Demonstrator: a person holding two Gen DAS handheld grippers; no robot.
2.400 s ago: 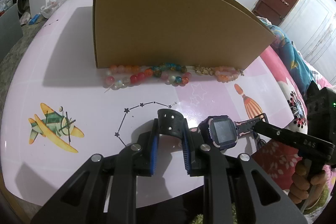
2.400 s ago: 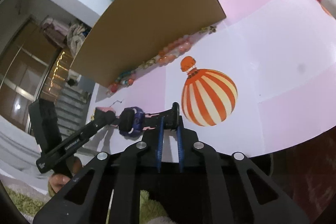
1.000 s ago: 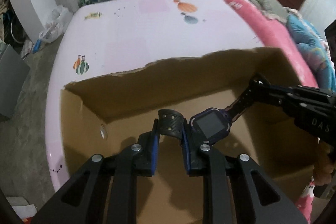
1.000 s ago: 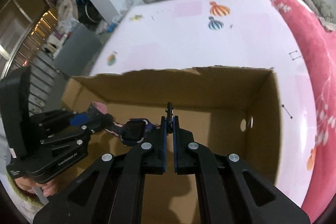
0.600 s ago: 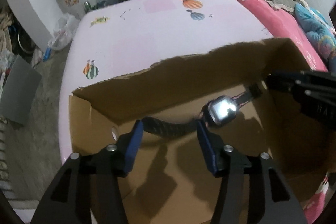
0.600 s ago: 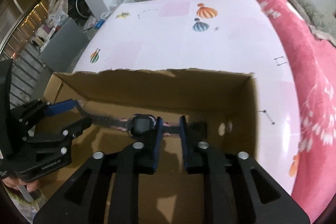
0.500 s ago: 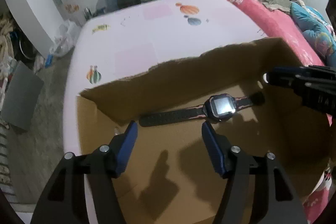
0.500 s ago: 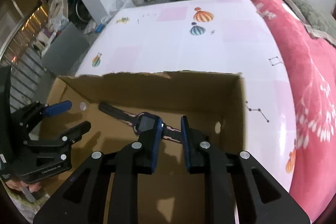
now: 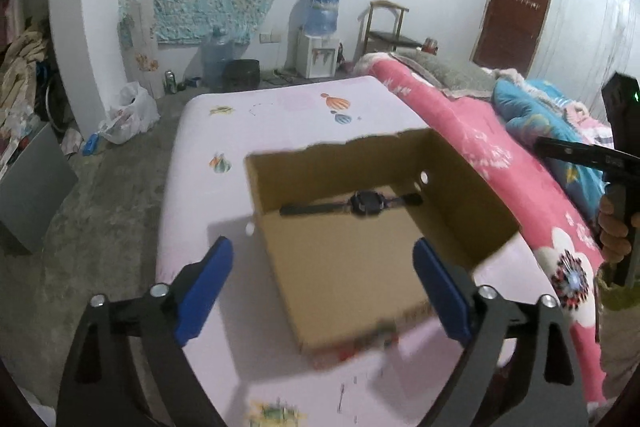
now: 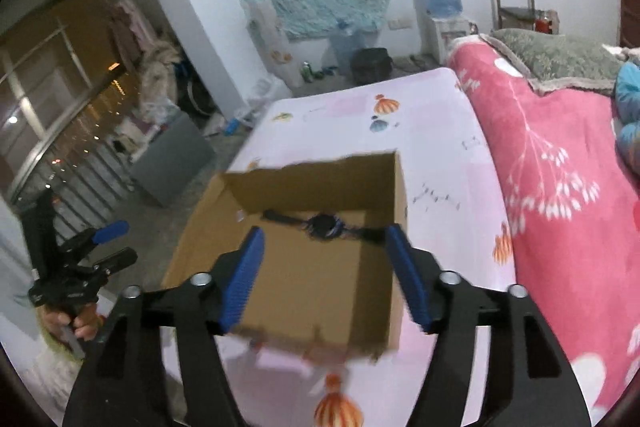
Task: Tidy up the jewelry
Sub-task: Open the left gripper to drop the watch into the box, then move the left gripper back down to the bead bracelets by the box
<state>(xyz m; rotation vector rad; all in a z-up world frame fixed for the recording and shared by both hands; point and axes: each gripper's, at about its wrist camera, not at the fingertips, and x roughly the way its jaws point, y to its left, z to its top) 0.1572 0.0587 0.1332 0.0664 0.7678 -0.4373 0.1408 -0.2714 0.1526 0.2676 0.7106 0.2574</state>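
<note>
Left wrist: watch (image 9: pixel 366 203) released into box (image 9: pixel 472 187); both tools (image 9: pixel 322 267) (image 10: pixel 326 261) now wide, raised.

A blue water bottle on a white dispenser (image 9: pixel 318 43) stands at upper centre. A wooden chair (image 9: pixel 386 27) is beside it, and a pink flowered blanket (image 10: pixel 560 187) fills the right side.

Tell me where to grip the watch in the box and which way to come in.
Grip the watch by one strap end, coming straight down through the open top of the cardboard box. It lies flat and stretched out on the floor, near the far wall, so side approaches look blocked.
</note>
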